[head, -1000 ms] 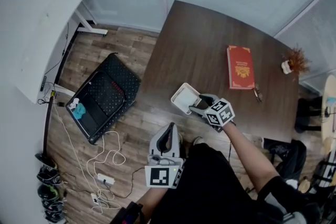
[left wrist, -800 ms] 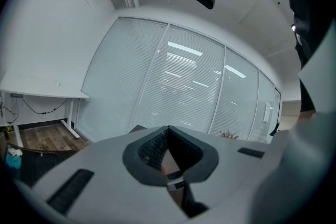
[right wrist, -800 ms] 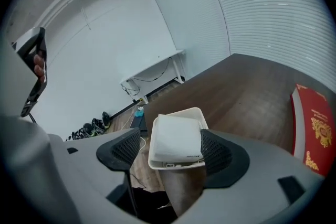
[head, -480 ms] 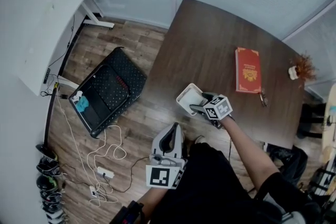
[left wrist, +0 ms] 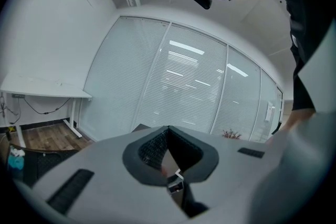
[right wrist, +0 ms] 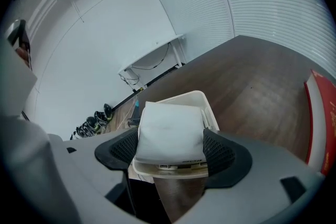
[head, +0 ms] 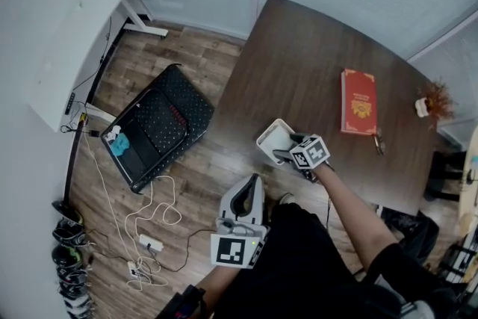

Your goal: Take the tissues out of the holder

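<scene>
A white tissue holder [head: 266,132] stands at the near left edge of the dark wooden table [head: 314,71]. It holds a white stack of tissues [right wrist: 170,131] that sticks up above the holder's rim [right wrist: 209,101]. My right gripper [right wrist: 172,148] points steeply down at it. Its jaws have just been opening and now stand wide, one pad on each side of the stack; the stack looks unsqueezed. In the head view the right gripper [head: 287,149] hides part of the holder. My left gripper [head: 243,196] hangs off the table near my body, jaws together and holding nothing.
A red book [head: 358,101] lies on the table to the right, with a small potted plant [head: 427,105] beyond it. On the wooden floor to the left are a black case [head: 160,127], white cables [head: 149,224] and a white desk [head: 82,33].
My right gripper has sunk onto the holder and tilted further down, and its pads now flank the tissues. The left gripper has stayed where it was.
</scene>
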